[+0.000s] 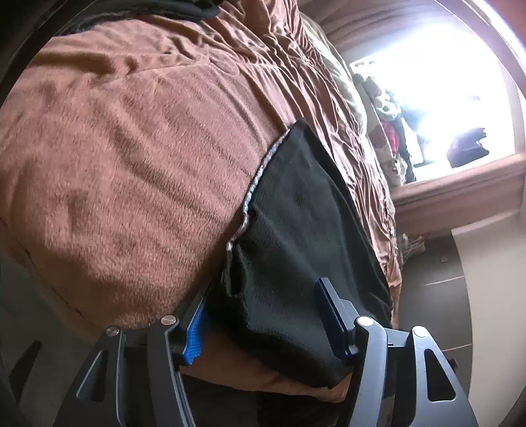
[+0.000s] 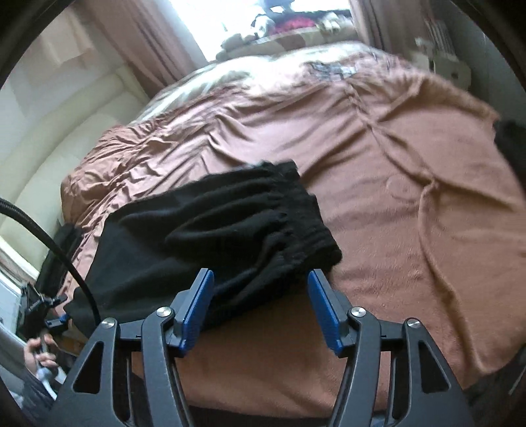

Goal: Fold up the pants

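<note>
We see the black pants [image 2: 217, 243] folded into a bundle on the bed [image 2: 411, 210], near its front edge, gathered waistband [image 2: 296, 210] toward 1 o'clock in the right wrist view. In the left wrist view the pants [image 1: 296, 230] run from centre toward 5 o'clock, w/ a pale stitched edge [image 1: 253, 187] along their left side. Our left hand-held gripper [image 1: 263, 325] is released, jaws apart, cloth lying between the pads but not pinched. Our right hand-held gripper [image 2: 259, 305] is also released, pads clear of the bundle's near edge. Brown blanket covers the bed; window [image 2: 230, 23] at 12 o'clock; a hand [image 2: 36, 358] at 8 o'clock.
</note>
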The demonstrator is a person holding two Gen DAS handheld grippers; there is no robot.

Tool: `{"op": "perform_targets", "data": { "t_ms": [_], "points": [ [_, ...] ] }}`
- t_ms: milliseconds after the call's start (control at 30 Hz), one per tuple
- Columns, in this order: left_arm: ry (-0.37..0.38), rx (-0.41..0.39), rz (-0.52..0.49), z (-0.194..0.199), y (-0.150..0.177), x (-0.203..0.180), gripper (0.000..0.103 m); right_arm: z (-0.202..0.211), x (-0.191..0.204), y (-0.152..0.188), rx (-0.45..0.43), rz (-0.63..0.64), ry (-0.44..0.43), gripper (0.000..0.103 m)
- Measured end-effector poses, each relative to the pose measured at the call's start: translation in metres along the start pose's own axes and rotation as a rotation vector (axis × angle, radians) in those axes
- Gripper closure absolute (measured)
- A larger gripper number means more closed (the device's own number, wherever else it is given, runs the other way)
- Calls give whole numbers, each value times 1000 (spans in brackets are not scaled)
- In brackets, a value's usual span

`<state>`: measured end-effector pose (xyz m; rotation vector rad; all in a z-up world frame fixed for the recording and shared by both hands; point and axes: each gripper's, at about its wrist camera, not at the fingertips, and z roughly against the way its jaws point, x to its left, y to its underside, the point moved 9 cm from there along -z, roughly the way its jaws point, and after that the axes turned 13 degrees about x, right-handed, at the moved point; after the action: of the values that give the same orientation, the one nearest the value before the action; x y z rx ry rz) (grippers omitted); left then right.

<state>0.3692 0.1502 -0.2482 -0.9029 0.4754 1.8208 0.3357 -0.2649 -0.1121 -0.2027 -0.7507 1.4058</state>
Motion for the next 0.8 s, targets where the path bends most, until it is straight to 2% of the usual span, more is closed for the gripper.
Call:
{"op": "perform_targets", "data": {
  "t_ms": [100,233,500,600,667,800],
  "points": [
    [-13,-1,-18,3,4,-4,41,13,17,11,-23,29,-18,45],
    [-17,3,-11,3,1,-10,41,27,46,29,-38,60,-87,45],
    [-81,110,8,-7,-13,-20,40,57,90,52,-61,129,-156,46],
    [-88,132,4,-8,-13,-19,40,57,94,54,-51,145,-170,51],
    [-73,133,1,-8,-14,-20,40,51,96,56,-31,146,-174,62],
    [-53,127,-10,-11,-11,-19,40,35,98,49,5,149,-166,71]
  ]
}}
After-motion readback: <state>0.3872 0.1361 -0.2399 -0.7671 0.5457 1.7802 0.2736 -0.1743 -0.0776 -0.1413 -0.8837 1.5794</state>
